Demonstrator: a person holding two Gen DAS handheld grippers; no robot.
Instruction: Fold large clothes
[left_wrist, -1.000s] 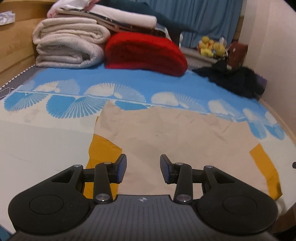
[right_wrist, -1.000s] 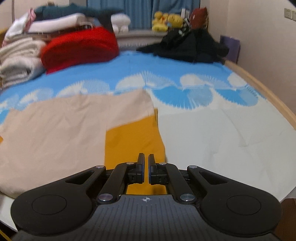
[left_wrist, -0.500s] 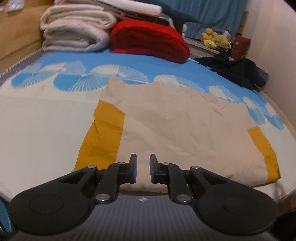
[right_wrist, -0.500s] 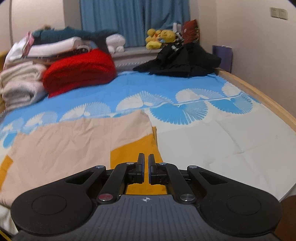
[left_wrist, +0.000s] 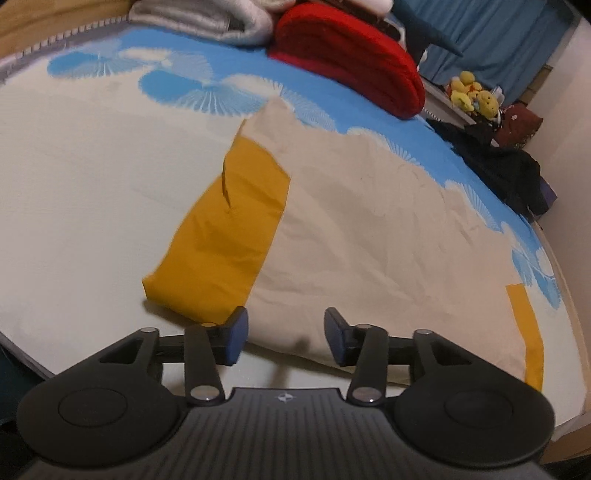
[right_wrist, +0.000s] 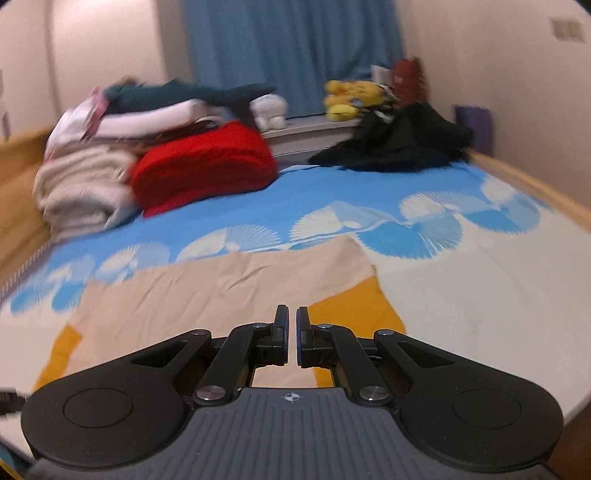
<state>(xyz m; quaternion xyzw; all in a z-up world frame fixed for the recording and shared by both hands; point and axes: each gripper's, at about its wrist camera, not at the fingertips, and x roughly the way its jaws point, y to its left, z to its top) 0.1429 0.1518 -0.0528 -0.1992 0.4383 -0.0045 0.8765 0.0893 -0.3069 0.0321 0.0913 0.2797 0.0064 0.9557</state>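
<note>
A beige garment (left_wrist: 369, 229) with mustard-yellow sleeves is seen spread flat on the bed (left_wrist: 74, 177), near its front edge, over a sheet patterned with blue and white fans.

In the left wrist view, the left tongs (left_wrist: 282, 334) are seen with the jaws standing apart, having just been opening; they are poised over the garment's near hem beside the left yellow sleeve (left_wrist: 229, 236), with nothing pressed between the pads. This view alone shows that sleeve in full, with a crease down its middle, while the other sleeve is reduced to a thin yellow strip (left_wrist: 528, 339) at the far right.

In the right wrist view, which is blurred, the right tongs (right_wrist: 291, 338) are seen nearly closed, only a thin slit being left and no cloth caught in it. Beneath them the right yellow sleeve (right_wrist: 354, 306) is shown broadly. Only here is the room shown upright: a blue curtain (right_wrist: 295, 55), a stack of folded blankets (right_wrist: 85, 184), a red blanket (right_wrist: 207, 166), dark clothes (right_wrist: 399, 144) and yellow plush toys (right_wrist: 351, 96).
</note>
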